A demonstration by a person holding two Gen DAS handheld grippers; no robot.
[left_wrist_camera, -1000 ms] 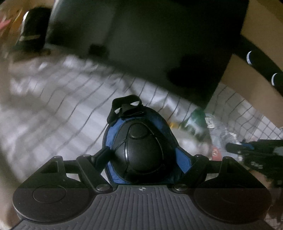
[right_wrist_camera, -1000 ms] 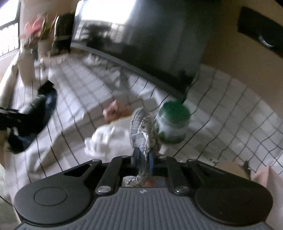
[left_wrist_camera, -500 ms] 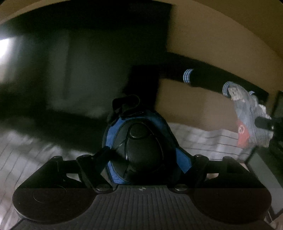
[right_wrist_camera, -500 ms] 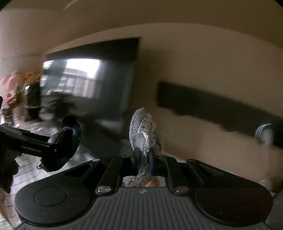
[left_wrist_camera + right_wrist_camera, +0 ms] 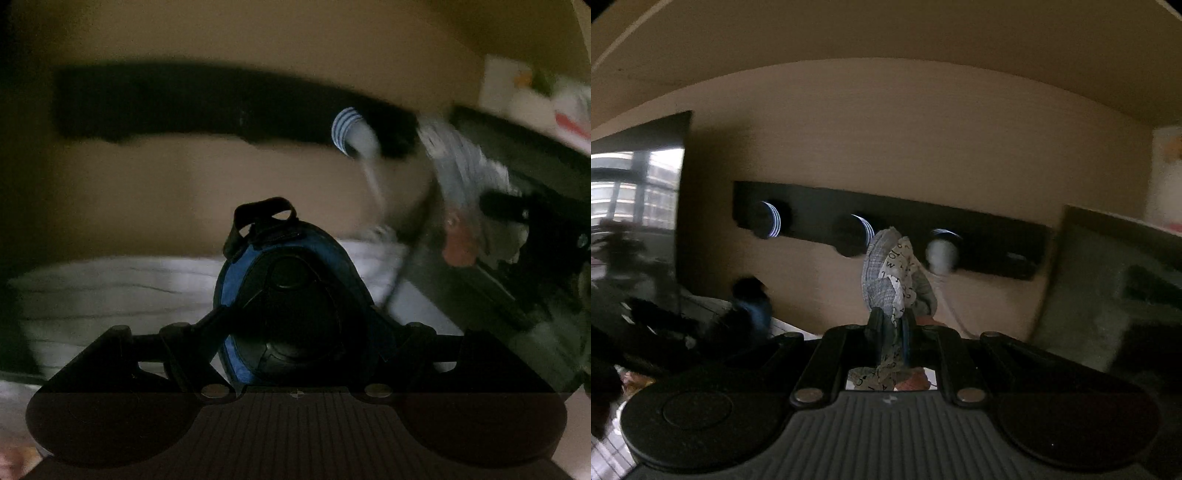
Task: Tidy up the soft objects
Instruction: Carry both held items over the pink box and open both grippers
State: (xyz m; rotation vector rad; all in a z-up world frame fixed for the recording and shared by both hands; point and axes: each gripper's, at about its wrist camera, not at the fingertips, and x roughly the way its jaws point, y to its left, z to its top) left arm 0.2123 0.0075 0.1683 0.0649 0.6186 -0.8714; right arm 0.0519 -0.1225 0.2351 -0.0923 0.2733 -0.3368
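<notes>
My left gripper (image 5: pixel 295 328) is shut on a blue and black padded guard (image 5: pixel 291 280) with a black strap loop at its top. It hangs above a white checked cloth (image 5: pixel 110 288), facing a beige wall. My right gripper (image 5: pixel 891 325) is shut on a grey cloth printed with letters (image 5: pixel 886 269), which stands up between the fingers. Straight ahead a black wall rail (image 5: pixel 990 236) carries round knobs (image 5: pixel 855 236). The left wrist view shows the same rail (image 5: pixel 184 103) and, blurred at its right edge, the right gripper (image 5: pixel 517 214) with the grey cloth (image 5: pixel 461 173).
A dark glossy screen (image 5: pixel 635 206) reflecting windows stands at the left. A dark grey panel (image 5: pixel 1089 295) fills the right side. Low at the left, the right wrist view shows the left gripper with the blue guard (image 5: pixel 750 306). The beige wall lies close ahead.
Both grippers have risen from the checked cloth and swung right toward the wall rail. The green-lidded jar and white items have left view. Both holds are unchanged.
</notes>
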